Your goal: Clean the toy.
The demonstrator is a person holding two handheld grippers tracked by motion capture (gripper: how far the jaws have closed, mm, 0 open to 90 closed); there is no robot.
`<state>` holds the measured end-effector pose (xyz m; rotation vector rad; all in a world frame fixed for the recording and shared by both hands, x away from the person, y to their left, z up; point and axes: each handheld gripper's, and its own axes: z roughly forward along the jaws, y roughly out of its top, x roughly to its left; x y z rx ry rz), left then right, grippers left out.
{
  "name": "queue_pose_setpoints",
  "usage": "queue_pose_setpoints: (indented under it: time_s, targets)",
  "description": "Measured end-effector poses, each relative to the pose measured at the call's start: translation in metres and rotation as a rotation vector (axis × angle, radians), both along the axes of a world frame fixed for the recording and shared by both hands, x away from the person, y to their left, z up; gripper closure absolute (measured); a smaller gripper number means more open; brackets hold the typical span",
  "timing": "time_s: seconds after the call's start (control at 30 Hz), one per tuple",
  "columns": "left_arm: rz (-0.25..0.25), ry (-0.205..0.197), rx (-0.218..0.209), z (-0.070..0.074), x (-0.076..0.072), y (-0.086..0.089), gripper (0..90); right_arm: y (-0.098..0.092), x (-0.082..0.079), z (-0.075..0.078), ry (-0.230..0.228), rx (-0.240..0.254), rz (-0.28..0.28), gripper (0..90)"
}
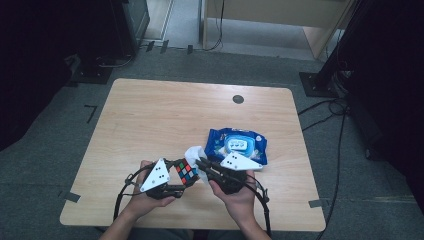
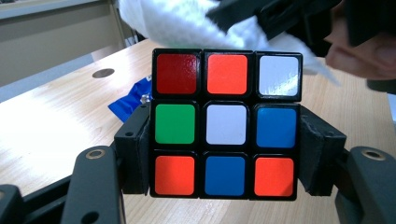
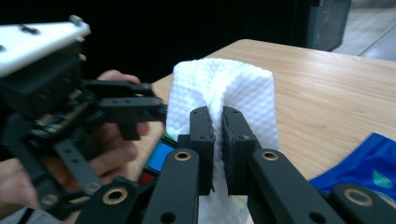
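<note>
A scrambled colour cube [image 2: 226,123] is clamped between the jaws of my left gripper [image 1: 185,175], held above the near edge of the table; it shows small in the high view as the cube [image 1: 186,172]. My right gripper [image 3: 218,140] is shut on a white wet wipe [image 3: 224,88], whose folded cloth bulges above the pads. In the high view the right gripper [image 1: 199,164] points left, and the wipe [image 1: 195,152] lies right next to the cube's top. Seen from the left gripper, the wipe [image 2: 177,21] hangs just over the cube.
A blue pack of wet wipes [image 1: 237,143] lies flat on the wooden table [image 1: 165,115], right of centre, just beyond my right hand. A round cable hole [image 1: 238,99] sits near the far edge. Cables and dark stands ring the table on the floor.
</note>
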<state>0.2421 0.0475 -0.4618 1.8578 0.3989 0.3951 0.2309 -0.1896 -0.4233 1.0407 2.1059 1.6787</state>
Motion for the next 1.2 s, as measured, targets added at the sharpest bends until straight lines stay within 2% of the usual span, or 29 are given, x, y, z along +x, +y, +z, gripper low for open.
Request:
queue_pose_setpoints:
  time_s: [0.1,0.27,0.33,0.4,0.5,0.6,0.73,0.8,0.83,1.0,1.1,1.2]
  targets:
    - [0.004,-0.003,0.001,0.001,0.000,0.000,34.2,-0.004,0.005,-0.007,-0.001,-0.023,-0.035,84.7]
    - [0.010,-0.009,-0.004,0.002,0.001,0.002,34.2,-0.011,0.014,-0.022,0.043,-0.086,-0.097,84.8]
    - [0.014,-0.009,-0.006,0.002,0.001,0.004,34.2,-0.014,0.017,-0.025,0.063,-0.084,-0.117,84.8]
    - [0.018,-0.007,-0.002,0.002,0.002,0.004,34.2,-0.017,0.015,-0.021,0.052,-0.056,-0.125,84.8]
    - [0.021,-0.003,0.010,0.000,0.003,0.004,34.2,-0.018,0.008,-0.007,0.015,-0.008,-0.108,84.8]
    - [0.016,-0.005,0.009,0.000,0.002,0.001,34.2,-0.010,-0.003,0.007,-0.016,0.035,-0.049,84.8]
    - [0.010,-0.009,0.008,0.001,0.000,-0.001,34.2,0.003,-0.010,0.010,-0.028,0.025,0.009,84.6]
    - [0.012,-0.018,0.012,0.002,-0.001,-0.001,34.2,0.005,-0.010,0.007,-0.024,0.007,0.012,84.6]
    - [0.012,-0.019,0.009,0.002,-0.001,0.000,34.2,0.005,-0.009,0.005,-0.021,0.016,0.008,84.5]
    - [0.015,-0.014,-0.005,0.004,0.000,0.003,34.2,-0.002,0.000,-0.007,0.016,0.007,-0.042,84.5]
    - [0.020,-0.014,0.001,0.004,0.001,0.005,34.3,-0.007,0.007,-0.018,0.037,-0.026,-0.072,84.5]
    - [0.026,-0.011,-0.024,0.006,0.002,0.007,34.3,-0.011,0.015,-0.031,0.070,-0.089,-0.099,84.4]
